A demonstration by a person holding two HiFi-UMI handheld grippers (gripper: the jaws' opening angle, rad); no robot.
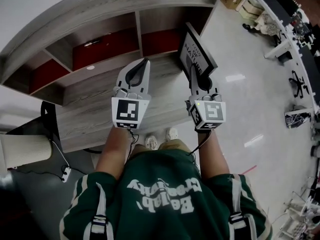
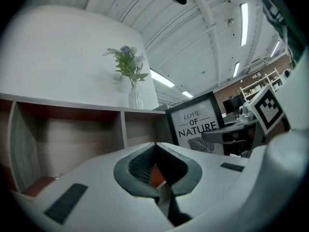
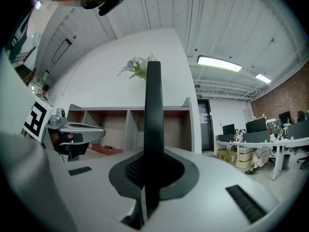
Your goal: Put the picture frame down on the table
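The picture frame (image 1: 196, 49) is black with a white "LOVE OF NATURE" print, and it stands upright in the air over the floor, just off the grey wooden table (image 1: 90, 111). My right gripper (image 1: 193, 70) is shut on its lower edge. In the right gripper view only the frame's thin black edge (image 3: 153, 100) shows, rising between the jaws. My left gripper (image 1: 145, 62) hovers over the table to the frame's left, shut and empty. From the left gripper view I see the frame's front (image 2: 197, 125) and the right gripper (image 2: 227, 135) holding it.
A grey shelf unit (image 1: 100, 21) with red-backed cubbies rises behind the table, with a white vase of flowers (image 2: 133, 94) on top. A white cylinder (image 1: 22, 150) and a power strip (image 1: 65, 173) lie at the left. Desks and boxes (image 1: 280, 14) stand at the right.
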